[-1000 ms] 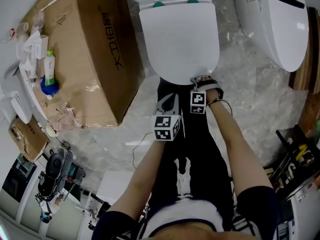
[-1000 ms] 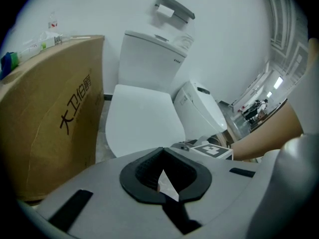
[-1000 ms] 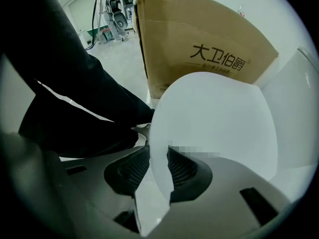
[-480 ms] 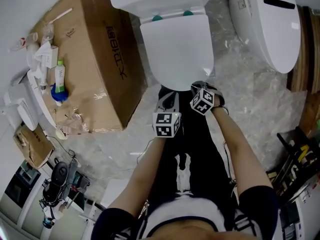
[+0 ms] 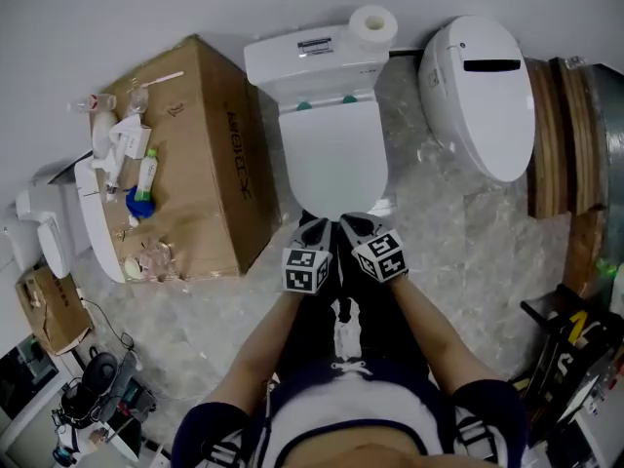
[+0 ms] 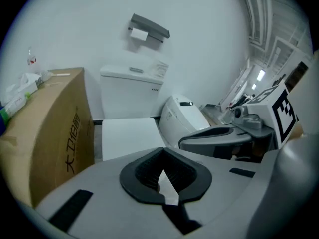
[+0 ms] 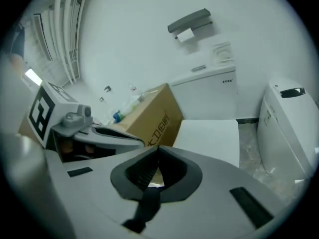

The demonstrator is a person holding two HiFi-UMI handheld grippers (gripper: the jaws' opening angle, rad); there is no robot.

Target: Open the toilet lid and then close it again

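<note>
Holding the left hand-held gripper (image 5: 314, 228) clenched on nothing, we are carrying the right hand-held gripper (image 5: 355, 226) just beside it, also clenched and empty, its jaws having just been closing with nothing between them. Beyond both, the toilet lid (image 5: 333, 159) is lying shut and flat, in front of the tank (image 5: 314, 61), touching neither.
</note>
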